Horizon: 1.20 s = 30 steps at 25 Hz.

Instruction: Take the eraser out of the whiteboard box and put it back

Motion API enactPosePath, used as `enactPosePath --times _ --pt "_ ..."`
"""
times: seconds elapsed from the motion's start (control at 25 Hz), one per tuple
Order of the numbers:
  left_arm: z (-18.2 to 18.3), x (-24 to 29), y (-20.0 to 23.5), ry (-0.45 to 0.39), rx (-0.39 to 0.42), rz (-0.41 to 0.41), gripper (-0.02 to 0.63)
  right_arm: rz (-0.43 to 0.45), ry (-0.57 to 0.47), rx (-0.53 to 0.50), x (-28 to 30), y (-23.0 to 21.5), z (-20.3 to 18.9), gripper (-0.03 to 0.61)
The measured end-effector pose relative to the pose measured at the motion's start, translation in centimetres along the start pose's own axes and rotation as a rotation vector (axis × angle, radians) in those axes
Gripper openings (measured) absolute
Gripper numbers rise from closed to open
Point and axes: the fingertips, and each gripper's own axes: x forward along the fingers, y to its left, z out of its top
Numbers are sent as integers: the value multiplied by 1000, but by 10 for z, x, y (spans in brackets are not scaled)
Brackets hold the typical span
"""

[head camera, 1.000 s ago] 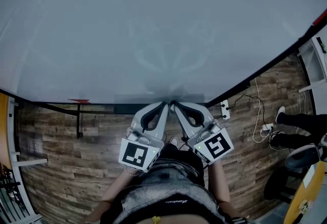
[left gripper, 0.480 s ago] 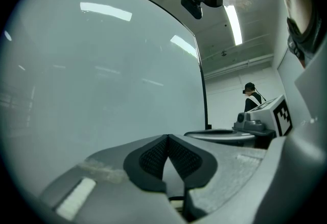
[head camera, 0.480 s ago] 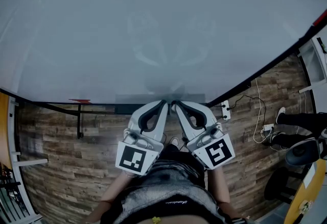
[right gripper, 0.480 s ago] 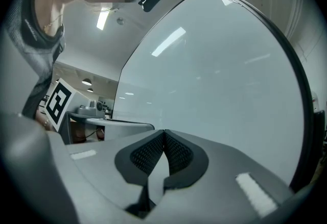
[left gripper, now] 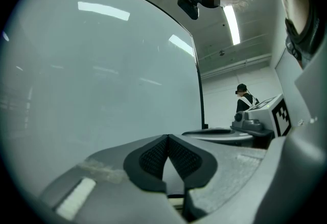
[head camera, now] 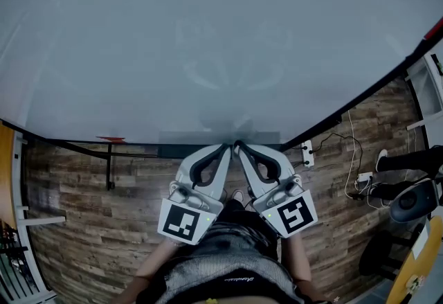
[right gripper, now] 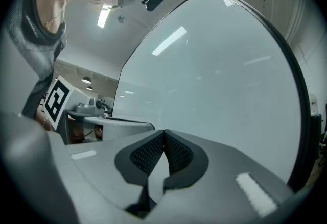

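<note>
A large whiteboard [head camera: 208,32] fills the upper part of the head view. A long grey box [head camera: 176,138] sits along its lower edge. No eraser shows in any view. My left gripper [head camera: 227,149] and my right gripper [head camera: 239,148] point at the box side by side, tips almost touching each other. In the left gripper view the left gripper [left gripper: 167,137] is shut with nothing between its pads. In the right gripper view the right gripper [right gripper: 164,132] is also shut and empty. Both face the white board surface.
A small red item [head camera: 107,138] lies on the board's ledge at the left. The black board stand [head camera: 109,165] rises from the wooden floor [head camera: 83,212]. A power strip [head camera: 305,152] with cables and a person's legs [head camera: 408,161] are at the right. A person [left gripper: 245,99] stands far off.
Both grippers stay shut and side by side at the board's lower edge. They have shifted only slightly in the view.
</note>
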Motion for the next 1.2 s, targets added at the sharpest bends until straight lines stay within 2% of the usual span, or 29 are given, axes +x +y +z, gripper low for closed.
enactPosePath --times 1.2 --pt "-13 -5 -8 27 -11 -7 2 -14 45 -5 -7 7 -12 0"
